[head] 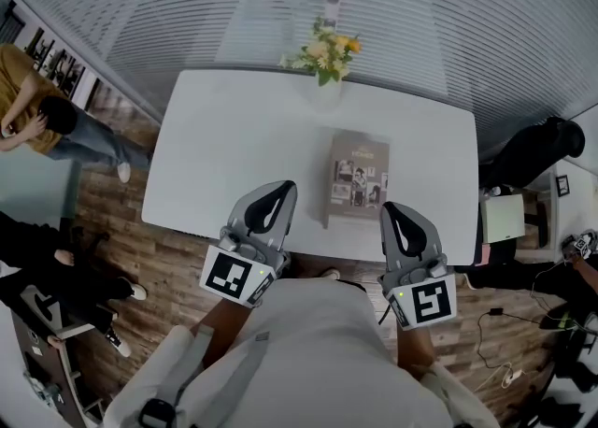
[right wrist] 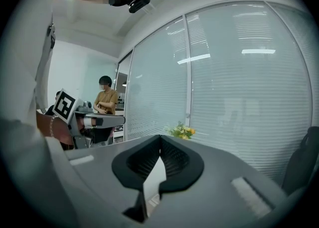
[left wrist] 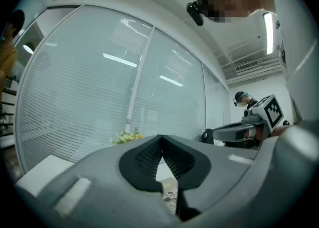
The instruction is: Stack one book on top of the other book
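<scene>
Head view: both grippers clenched and empty, book flat on the counter below the vase.

The book [head: 360,178] lies on the white counter [head: 224,136], on the person's side of the vase of flowers [head: 327,60] and slightly right of it. Only one cover shows. A pale strip along its left edge may be a second book beneath, but this cannot be confirmed. The left gripper [head: 280,189] and right gripper [head: 392,209] sit well apart from the vase, at the counter's near edge. Each gripper view shows its pads pressed together with nothing between them. Judgement: the stack looks made, or the grippers are between steps. To finish well, keep both grippers clear of the book, check that the edges sit square, and correct any overhang with a light nudge from one side.
</scene>
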Action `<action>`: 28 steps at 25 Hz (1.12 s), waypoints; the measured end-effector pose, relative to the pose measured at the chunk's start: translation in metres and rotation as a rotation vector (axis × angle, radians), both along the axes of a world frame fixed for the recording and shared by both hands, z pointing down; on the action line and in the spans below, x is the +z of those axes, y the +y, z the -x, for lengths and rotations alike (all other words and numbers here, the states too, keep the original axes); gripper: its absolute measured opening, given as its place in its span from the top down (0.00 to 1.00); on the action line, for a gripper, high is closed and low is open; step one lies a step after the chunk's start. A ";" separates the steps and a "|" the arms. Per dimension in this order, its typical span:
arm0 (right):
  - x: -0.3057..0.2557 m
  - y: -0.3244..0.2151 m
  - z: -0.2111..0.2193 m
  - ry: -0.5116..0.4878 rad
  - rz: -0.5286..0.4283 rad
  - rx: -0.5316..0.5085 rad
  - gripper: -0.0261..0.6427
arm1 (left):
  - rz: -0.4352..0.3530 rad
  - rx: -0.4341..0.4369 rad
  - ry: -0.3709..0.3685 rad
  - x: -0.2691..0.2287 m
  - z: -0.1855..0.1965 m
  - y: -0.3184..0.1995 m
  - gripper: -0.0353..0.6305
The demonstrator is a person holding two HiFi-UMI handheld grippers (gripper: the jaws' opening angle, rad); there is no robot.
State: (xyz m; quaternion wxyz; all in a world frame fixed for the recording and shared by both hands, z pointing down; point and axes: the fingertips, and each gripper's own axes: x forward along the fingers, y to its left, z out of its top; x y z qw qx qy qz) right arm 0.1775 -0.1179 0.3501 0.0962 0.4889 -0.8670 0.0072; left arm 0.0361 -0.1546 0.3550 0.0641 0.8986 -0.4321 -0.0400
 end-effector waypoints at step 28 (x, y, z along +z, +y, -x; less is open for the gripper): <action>-0.012 0.003 0.007 0.003 -0.017 0.006 0.96 | -0.030 0.007 -0.001 -0.009 0.007 0.006 0.94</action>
